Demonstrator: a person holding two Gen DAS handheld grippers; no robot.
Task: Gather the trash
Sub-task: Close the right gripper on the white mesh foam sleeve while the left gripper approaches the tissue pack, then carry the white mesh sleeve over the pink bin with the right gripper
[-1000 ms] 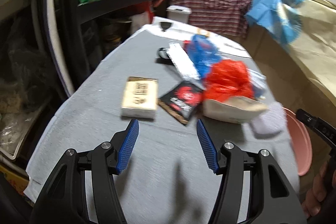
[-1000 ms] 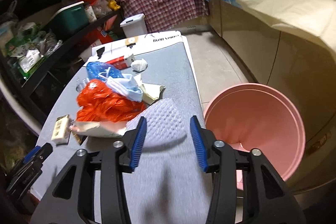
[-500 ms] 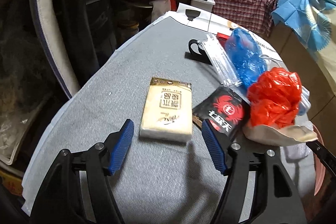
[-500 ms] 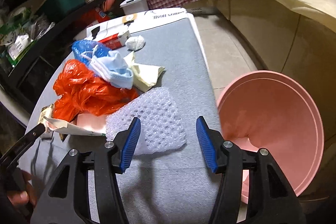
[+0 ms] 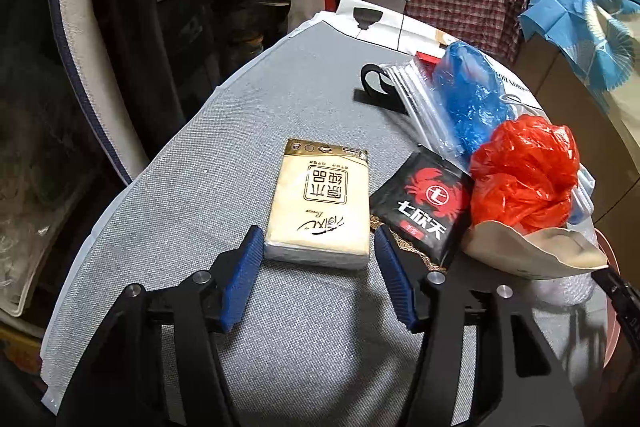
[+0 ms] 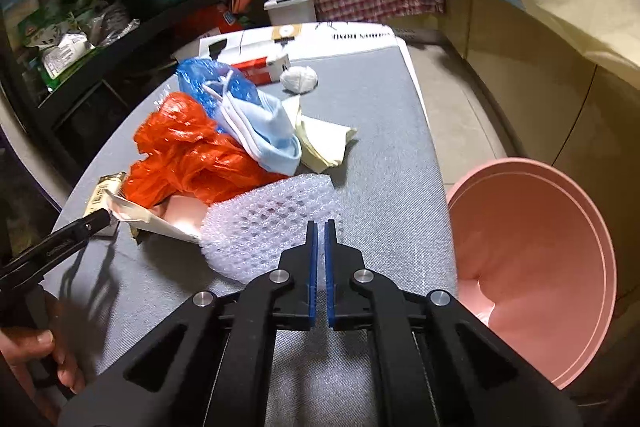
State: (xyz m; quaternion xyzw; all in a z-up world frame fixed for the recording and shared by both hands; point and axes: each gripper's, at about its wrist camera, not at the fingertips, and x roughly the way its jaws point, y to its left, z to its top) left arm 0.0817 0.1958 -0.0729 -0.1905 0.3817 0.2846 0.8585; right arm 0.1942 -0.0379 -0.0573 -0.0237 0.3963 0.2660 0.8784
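Note:
My left gripper (image 5: 318,239) is open, its blue pads on either side of the near end of a cream tissue pack (image 5: 320,205) lying on the grey table. A black crab-print packet (image 5: 426,205) lies just to its right. My right gripper (image 6: 319,227) is shut on the near edge of a sheet of bubble wrap (image 6: 272,223). A red plastic bag (image 6: 188,155), a blue bag (image 6: 208,83), a light blue face mask (image 6: 268,139) and yellowish paper (image 6: 320,143) are piled behind it. A pink bin (image 6: 532,259) stands on the floor to the right.
A torn beige envelope (image 5: 536,247) sits under the red bag (image 5: 524,171). Clear zip bags (image 5: 420,107) and a black clip (image 5: 372,83) lie farther back. A white box (image 6: 304,39) and a white wad (image 6: 298,79) are at the far end. Dark shelves (image 6: 100,19) line the left side.
My left gripper moved forward until its pads flank the tissue pack. My right gripper moved onto the bubble wrap and closed on its near edge.

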